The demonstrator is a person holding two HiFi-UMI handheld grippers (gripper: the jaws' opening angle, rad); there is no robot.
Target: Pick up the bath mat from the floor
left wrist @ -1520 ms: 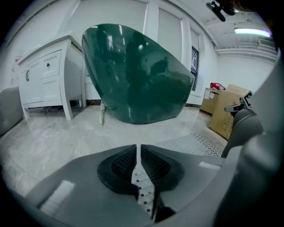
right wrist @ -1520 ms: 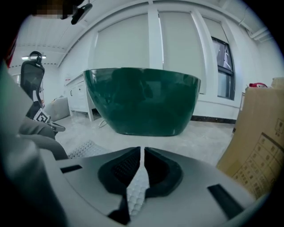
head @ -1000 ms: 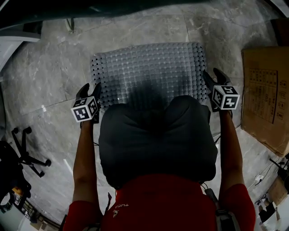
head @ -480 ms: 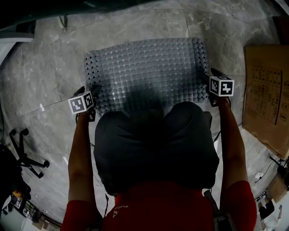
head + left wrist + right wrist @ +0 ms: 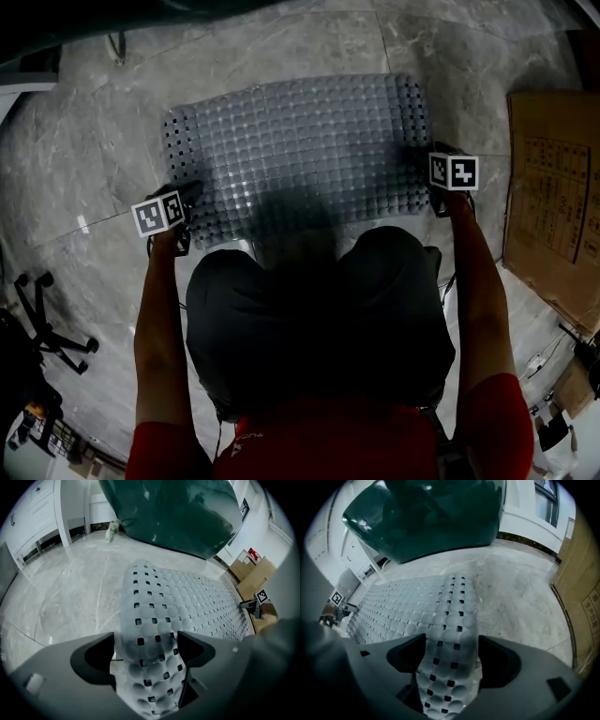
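While the mat (image 5: 300,141) lies flat on the floor (image 5: 84,159), left tongs (image 5: 146,644) and right tongs (image 5: 449,653), jaws just opened wide, each straddle one short edge unpinched: grasp step in hand; next, likely close both and lift evenly.

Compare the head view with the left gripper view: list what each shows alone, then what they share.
Head view only: the person's knees and a wheeled chair base off to the left.
Left gripper view only: the left gripper with its jaws apart, just opened wider, and the perforated edge of the bath mat between them, not clamped. White cabinets stand behind.
Both: the bath mat lying on the grey floor, and a cardboard box beside it.
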